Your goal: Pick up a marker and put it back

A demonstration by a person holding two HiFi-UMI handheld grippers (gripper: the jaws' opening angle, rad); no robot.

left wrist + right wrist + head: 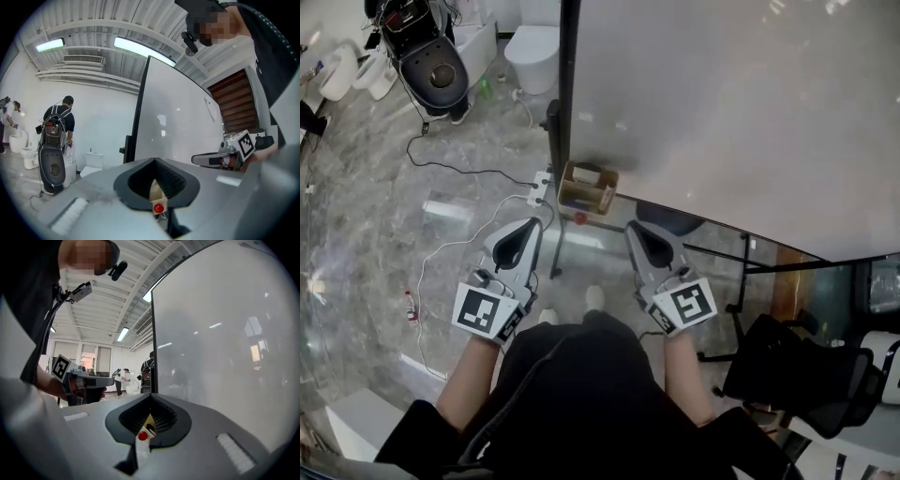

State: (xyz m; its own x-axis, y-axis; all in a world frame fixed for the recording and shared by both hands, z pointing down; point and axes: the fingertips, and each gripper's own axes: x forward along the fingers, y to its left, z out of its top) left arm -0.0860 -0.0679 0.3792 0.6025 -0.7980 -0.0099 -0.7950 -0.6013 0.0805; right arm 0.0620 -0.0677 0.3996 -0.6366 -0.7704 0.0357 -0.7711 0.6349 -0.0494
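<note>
Head view, left to right. A cable (441, 167) trails over the grey marble floor (356, 225), out beyond the left tool. The left tool (530, 225) is held level, jaws together and empty, its square-marker cube (487, 311) at the wrist end. Ahead of both tools and between their tips hangs a beige holder (588, 187), fixed at the foot of the whiteboard's (722, 112) black edge post. A small red round end (578, 217) at the holder's near edge reads as the marker, apart from both tools. The right tool (634, 228) lies beside the left one, jaws likewise together with nothing between them. A black chair (797, 375) stands to the right of the right tool.

Left gripper view. The jaws of the left tool (153, 161) meet at the tip. Through the dark hollow behind them the holder (155, 190) and the red end (159, 207) show. The right tool (213, 160) appears at the right.

Right gripper view. The left tool (96, 379) appears at the left. The right tool (151, 396) has its jaws pressed together, with the red end (142, 436) seen through its hollow.
</note>
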